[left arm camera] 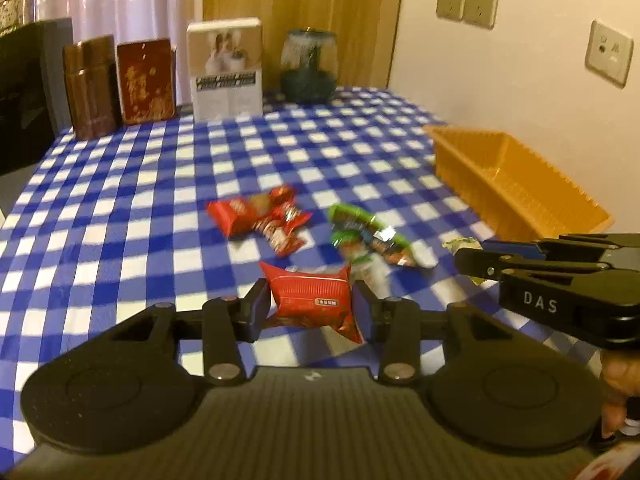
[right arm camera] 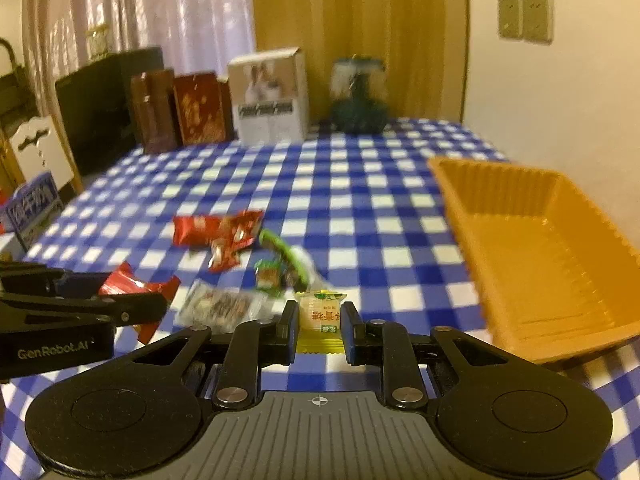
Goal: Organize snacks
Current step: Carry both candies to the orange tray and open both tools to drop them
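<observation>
My left gripper (left arm camera: 311, 309) is shut on a red snack packet (left arm camera: 310, 300), held just above the checked tablecloth. My right gripper (right arm camera: 320, 326) is shut on a small pale yellow snack packet (right arm camera: 321, 316) with a green top edge. In the left wrist view the right gripper (left arm camera: 476, 262) reaches in from the right, and the yellow packet (left arm camera: 462, 245) peeks out at its tip. Loose red packets (left arm camera: 260, 216) and green packets (left arm camera: 368, 232) lie mid-table. An empty orange basket (right arm camera: 540, 248) stands on the right.
Brown and red boxes (left arm camera: 120, 84), a white box with a photo (left arm camera: 225, 68) and a dark glass vase (left arm camera: 308, 66) line the table's far edge. A clear-wrapped snack (right arm camera: 220, 304) lies near the left gripper (right arm camera: 80, 312). A wall rises just behind the basket (left arm camera: 516, 184).
</observation>
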### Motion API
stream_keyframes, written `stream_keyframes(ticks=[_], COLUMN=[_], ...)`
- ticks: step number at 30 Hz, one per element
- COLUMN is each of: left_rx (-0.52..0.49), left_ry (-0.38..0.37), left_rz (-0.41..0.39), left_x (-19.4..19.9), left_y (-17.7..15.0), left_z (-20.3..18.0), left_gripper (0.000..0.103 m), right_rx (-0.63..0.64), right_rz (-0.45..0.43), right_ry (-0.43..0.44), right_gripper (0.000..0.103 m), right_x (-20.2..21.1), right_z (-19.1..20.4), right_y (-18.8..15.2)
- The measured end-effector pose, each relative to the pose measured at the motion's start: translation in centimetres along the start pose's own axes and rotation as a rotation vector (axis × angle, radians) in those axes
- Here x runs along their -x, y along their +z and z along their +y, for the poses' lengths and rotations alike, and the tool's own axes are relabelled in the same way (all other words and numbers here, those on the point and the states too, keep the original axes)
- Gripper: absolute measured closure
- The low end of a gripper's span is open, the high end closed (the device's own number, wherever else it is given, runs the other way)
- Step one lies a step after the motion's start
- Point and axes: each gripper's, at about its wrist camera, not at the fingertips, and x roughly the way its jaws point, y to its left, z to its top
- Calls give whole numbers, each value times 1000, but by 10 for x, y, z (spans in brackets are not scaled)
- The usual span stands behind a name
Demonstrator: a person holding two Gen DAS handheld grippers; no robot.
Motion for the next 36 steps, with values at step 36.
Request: stream_keyframes(ticks=[36], left_rx=[-175], left_ry=[-285], left_rz=[-22], left_x=[-84], left_y=[72], left_z=[-202], left_gripper=[56], right_rx=[-202], right_rz=[-70], right_ry=[-206], right_gripper=[80], right_x=[62], right_z=[-212], right_y=[36])
